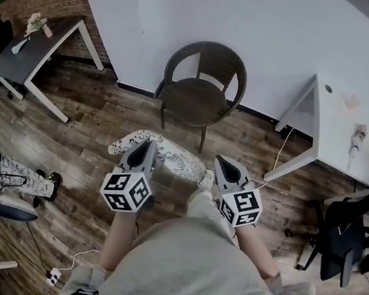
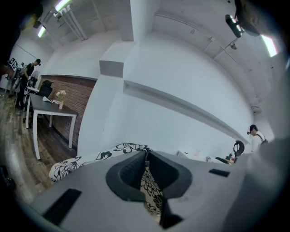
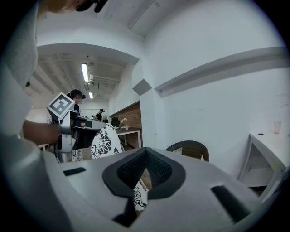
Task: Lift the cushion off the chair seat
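The cushion, white with a black floral print, hangs in the air between my two grippers, in front of the chair. The dark wicker chair stands against the white wall with its seat bare. My left gripper is shut on the cushion's left end; the printed fabric is pinched between its pads. My right gripper is shut on the right end, with a fold of the cushion caught in its jaws. In the right gripper view the rest of the cushion, the left gripper and the chair also show.
A white table stands right of the chair, with a black office chair nearer me. A dark desk sits at the far left by the brick wall. A person's legs and a cable are on the wooden floor at left.
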`<state>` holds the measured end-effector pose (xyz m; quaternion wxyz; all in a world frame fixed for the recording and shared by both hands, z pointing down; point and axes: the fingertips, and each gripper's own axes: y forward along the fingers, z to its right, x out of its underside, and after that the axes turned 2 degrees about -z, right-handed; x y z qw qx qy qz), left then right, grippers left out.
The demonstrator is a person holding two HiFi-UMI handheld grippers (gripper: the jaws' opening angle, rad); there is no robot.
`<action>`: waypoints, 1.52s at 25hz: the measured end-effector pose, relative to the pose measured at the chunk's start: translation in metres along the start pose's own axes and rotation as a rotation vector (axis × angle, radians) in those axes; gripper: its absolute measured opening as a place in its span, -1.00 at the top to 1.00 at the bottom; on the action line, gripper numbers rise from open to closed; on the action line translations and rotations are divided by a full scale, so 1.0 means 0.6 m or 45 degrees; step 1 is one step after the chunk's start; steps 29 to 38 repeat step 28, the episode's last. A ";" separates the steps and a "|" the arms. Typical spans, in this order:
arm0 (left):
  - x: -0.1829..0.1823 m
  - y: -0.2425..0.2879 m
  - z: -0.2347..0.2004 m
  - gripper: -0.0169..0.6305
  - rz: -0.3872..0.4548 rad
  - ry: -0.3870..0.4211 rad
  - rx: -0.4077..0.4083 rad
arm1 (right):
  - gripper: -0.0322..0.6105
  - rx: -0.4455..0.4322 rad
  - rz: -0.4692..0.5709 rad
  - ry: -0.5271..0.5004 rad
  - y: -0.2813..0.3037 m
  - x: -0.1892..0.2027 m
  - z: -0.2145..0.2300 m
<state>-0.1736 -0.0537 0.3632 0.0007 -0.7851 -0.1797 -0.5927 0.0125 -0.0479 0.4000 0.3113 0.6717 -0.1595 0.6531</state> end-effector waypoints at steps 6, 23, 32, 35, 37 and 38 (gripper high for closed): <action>0.000 0.003 -0.003 0.87 0.001 -0.004 0.002 | 0.90 0.016 -0.043 -0.047 0.008 0.002 -0.003; 0.000 0.006 -0.013 0.87 -0.011 0.009 -0.013 | 0.90 0.029 -0.044 -0.028 0.021 0.005 0.006; 0.000 0.007 -0.017 0.87 -0.008 -0.002 -0.014 | 0.90 0.033 -0.051 -0.033 0.022 0.007 0.005; 0.000 0.007 -0.017 0.87 -0.008 -0.002 -0.014 | 0.90 0.033 -0.051 -0.033 0.022 0.007 0.005; 0.000 0.007 -0.017 0.87 -0.008 -0.002 -0.014 | 0.90 0.033 -0.051 -0.033 0.022 0.007 0.005; 0.000 0.007 -0.017 0.87 -0.008 -0.002 -0.014 | 0.90 0.033 -0.051 -0.033 0.022 0.007 0.005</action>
